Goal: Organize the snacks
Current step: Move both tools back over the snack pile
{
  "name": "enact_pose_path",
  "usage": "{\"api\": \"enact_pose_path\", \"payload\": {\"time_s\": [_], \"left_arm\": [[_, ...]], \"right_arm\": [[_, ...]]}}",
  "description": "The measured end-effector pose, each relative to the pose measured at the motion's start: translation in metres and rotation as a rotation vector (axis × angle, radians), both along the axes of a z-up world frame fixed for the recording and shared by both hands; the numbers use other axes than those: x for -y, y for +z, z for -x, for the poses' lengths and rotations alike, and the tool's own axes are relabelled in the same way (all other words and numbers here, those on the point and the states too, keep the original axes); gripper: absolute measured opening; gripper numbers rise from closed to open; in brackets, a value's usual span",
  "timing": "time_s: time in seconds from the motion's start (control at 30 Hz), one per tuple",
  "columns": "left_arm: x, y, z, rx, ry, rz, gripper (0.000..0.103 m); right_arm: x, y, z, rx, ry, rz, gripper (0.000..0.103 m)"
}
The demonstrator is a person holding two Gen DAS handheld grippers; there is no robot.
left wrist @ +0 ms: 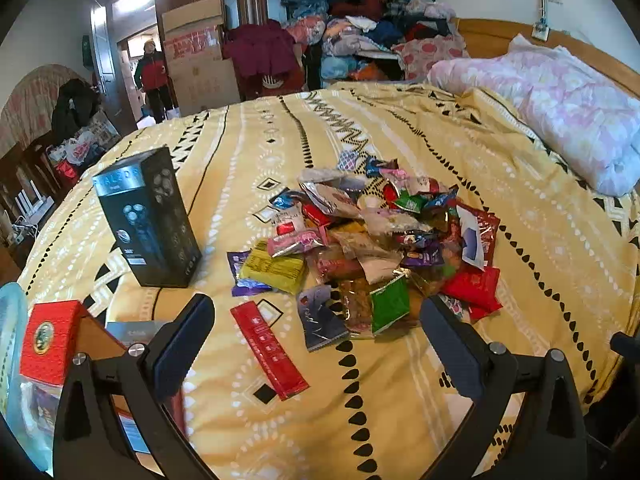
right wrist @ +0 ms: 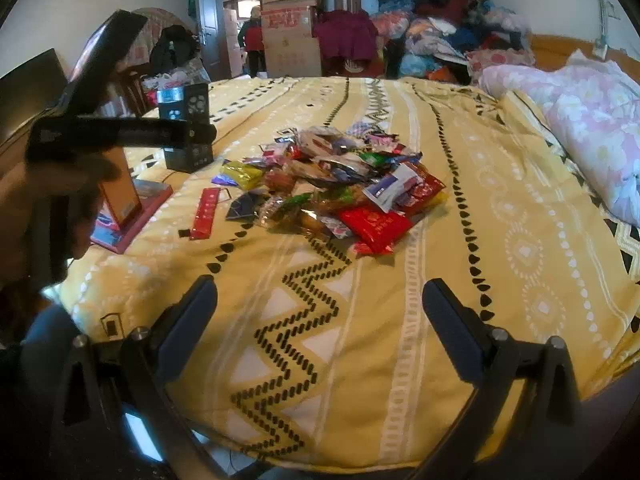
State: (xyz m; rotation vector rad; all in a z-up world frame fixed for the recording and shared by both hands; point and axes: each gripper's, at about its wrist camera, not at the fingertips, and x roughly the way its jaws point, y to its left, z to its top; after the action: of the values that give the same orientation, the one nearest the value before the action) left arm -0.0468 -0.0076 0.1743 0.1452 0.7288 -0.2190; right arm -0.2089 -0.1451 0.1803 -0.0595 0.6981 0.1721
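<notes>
From the left wrist, the left gripper (left wrist: 316, 330) hangs spread and empty over the bedspread (left wrist: 460, 400), just short of the snack pile (left wrist: 372, 240); a red stick packet (left wrist: 269, 350) lies between its fingers. From the right wrist, the right gripper (right wrist: 320, 312) is spread and empty too, well short of the pile.

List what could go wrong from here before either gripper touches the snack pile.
1. The snack pile is loose, overlapping wrappers; an open left gripper may pinch several at once.
2. The tall black box stands upright on the soft bedspread; a nudge could tip it.
3. The flat red stick packet may be hard to lift off fabric.
</notes>
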Motion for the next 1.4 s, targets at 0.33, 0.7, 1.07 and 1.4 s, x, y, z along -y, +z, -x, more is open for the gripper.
{"api": "enact_pose_path", "payload": {"time_s": [0.33, 0.7, 1.07, 1.4], "left_arm": [[0.01, -0.012, -0.01, -0.021, -0.005, -0.014, 0.103], [0.01, -0.022, -0.016, -0.046, -0.006, -0.003, 0.103], [-0.011, -0.047, -0.008, -0.134, -0.112, 0.199, 0.081], [-0.001, -0.071, -0.038, -0.262, -0.199, 0.389, 0.059]], "right_arm": [[0.011, -0.004, -0.007, -0.015, -0.013, -0.023, 0.103], [0.012, -0.009, -0.01, -0.048, -0.011, -0.044, 0.103], [0.025, -0.024, -0.02, -0.101, -0.008, -0.147, 0.093], [0.04, -0.052, -0.032, -0.154, -0.012, -0.213, 0.089]]}}
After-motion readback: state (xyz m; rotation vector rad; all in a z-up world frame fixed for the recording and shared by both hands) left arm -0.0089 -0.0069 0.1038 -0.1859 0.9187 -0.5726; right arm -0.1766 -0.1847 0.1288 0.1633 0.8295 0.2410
